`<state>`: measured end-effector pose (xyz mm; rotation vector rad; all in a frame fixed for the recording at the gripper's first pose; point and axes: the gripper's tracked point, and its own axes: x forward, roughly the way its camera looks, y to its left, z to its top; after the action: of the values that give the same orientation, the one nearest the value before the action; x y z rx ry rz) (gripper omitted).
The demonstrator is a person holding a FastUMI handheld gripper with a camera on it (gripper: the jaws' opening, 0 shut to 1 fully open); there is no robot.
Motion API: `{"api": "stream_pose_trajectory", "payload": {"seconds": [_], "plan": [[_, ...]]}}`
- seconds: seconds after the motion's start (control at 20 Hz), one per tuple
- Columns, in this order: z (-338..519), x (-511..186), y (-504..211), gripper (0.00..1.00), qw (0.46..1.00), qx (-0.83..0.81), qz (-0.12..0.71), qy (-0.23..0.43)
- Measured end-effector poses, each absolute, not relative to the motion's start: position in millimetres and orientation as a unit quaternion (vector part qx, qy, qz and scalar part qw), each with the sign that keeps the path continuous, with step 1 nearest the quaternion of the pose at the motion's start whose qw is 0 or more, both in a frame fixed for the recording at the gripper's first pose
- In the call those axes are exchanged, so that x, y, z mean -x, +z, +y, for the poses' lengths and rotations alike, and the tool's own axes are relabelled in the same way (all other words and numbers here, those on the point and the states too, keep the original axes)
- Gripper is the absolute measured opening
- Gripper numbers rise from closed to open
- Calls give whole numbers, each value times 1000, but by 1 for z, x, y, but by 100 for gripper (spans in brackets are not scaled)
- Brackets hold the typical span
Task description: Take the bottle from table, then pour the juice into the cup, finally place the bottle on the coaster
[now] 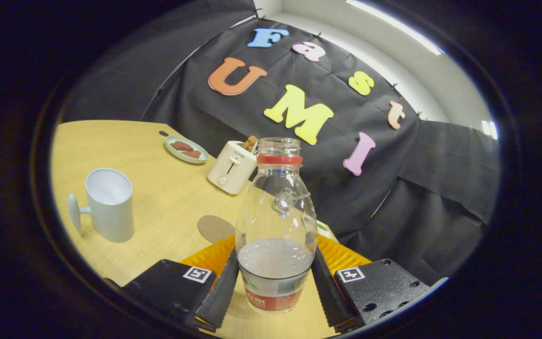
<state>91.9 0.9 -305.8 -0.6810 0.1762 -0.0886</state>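
A clear plastic bottle [275, 202] with a red neck ring and no cap stands upright between my fingers. Pale juice fills roughly its lower third. My gripper [275, 254] is shut on the bottle, one finger pressing each side of its lower body just above the label. A pale grey cup [108, 205] with a side handle stands upright and empty on the wooden table [158, 202], ahead and to the left of the fingers. A round brown coaster [215, 228] lies flat just beyond the left finger, between the cup and the bottle.
A white toaster [231, 173] with a slice in it stands beyond the coaster. Farther back is a small plate [173, 147] with brown pieces. An orange ribbed surface [205, 256] shows behind the bottle at the fingers. The table's right edge runs close behind the bottle.
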Motion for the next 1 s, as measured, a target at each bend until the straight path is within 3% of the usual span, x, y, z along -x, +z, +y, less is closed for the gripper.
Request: {"api": "stream_pose_trajectory", "payload": {"seconds": [1.0], "plan": [[39, -92, -289, 82, 781, 623, 31, -38]]}}
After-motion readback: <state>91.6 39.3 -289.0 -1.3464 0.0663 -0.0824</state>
